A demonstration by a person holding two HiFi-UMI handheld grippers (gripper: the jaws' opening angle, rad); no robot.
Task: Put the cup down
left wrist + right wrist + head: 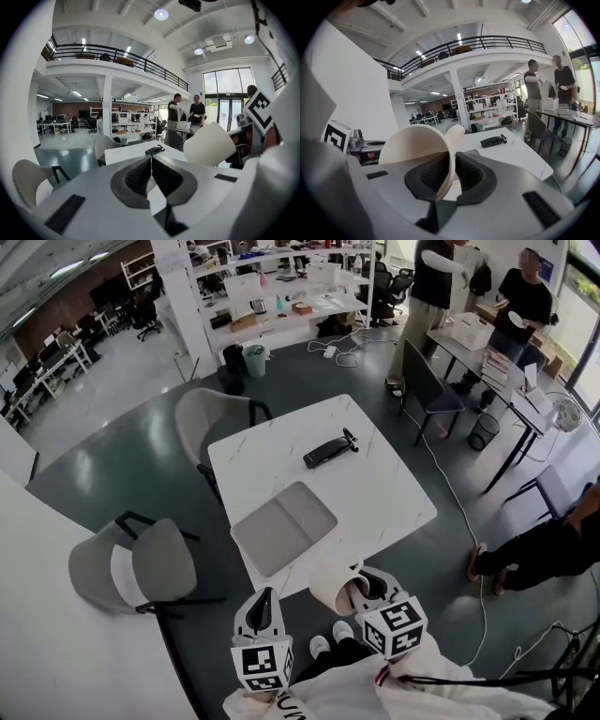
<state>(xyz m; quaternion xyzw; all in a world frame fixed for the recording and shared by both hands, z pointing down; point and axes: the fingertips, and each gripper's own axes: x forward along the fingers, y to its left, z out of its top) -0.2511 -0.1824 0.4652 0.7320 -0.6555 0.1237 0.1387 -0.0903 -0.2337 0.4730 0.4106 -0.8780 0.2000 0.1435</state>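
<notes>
Right tool (449,174) is clamped on the cup (416,143) wall, holding it in the air just off the tabletop (375,493) near edge. Left tool (151,172) is closed, empty. Setting it down isn't done yet; grey mat (283,527) sits farther in.
</notes>
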